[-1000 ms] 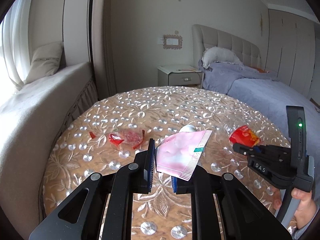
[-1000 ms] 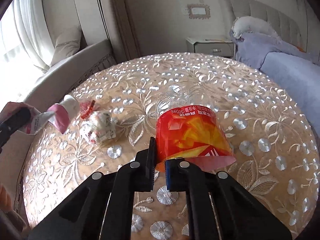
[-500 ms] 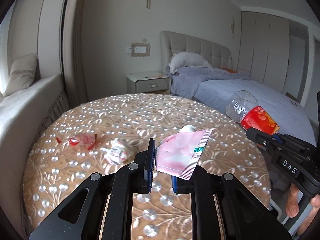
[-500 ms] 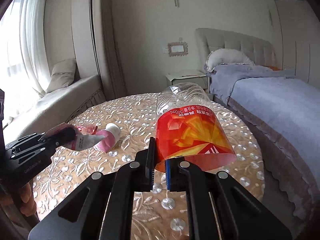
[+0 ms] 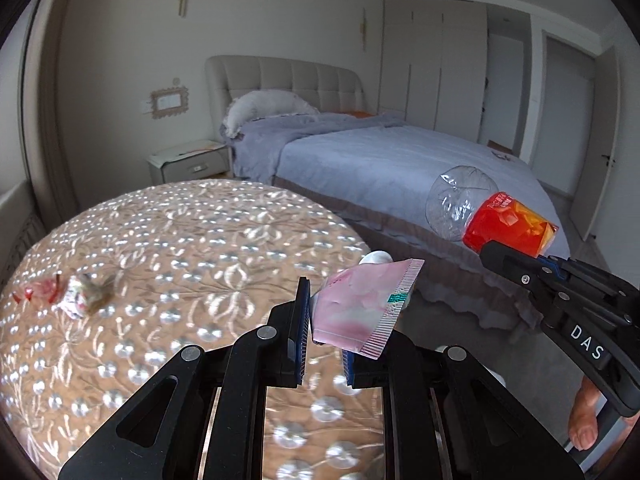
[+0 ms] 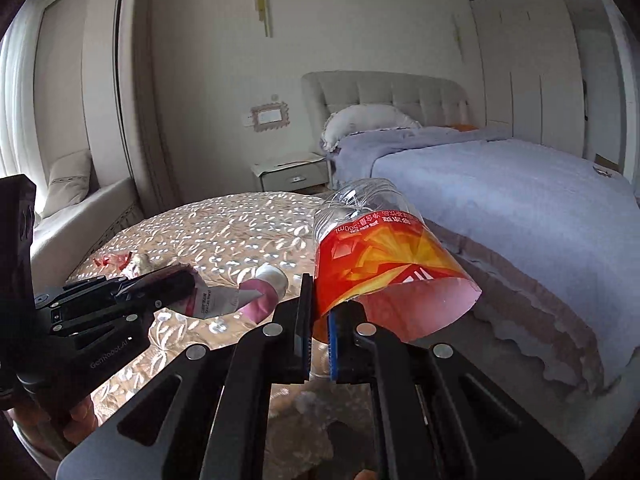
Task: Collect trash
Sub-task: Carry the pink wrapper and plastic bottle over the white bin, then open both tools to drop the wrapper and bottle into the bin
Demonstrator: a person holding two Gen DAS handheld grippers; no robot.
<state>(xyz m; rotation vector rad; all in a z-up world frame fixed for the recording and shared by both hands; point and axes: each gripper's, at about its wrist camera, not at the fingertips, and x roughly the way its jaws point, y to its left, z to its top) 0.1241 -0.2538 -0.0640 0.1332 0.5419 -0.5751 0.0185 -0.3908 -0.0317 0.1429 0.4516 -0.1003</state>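
Left wrist view: the left gripper (image 5: 324, 344) has its fingers clamped on the crimped end of a soft pink squeeze tube with a white cap (image 5: 362, 306), which juts up and ahead of the fingertips. Right of them, the right gripper (image 5: 516, 258) pinches the loose red-and-orange label of a clear, crushed plastic bottle (image 5: 480, 216), and part of a hand (image 5: 586, 420) shows below it. In the right wrist view the same fingers (image 6: 306, 320) are pressed together on the label edge, the bottle (image 6: 372, 240) tilting away and up from them. Both grippers point slightly downward, side by side, out past the near rim of the round worktop with its beige floral cover (image 5: 180, 240).

Judged from this, the step in hand is carrying two picked pieces to a bin, which is not in view; next comes finding it and releasing over it. Left of the fingers and beyond, a crumpled wrapper (image 5: 86, 294) and red scraps (image 5: 38, 290) wait on the worktop. Farthest off, the lavender-covered bed (image 5: 400, 152).
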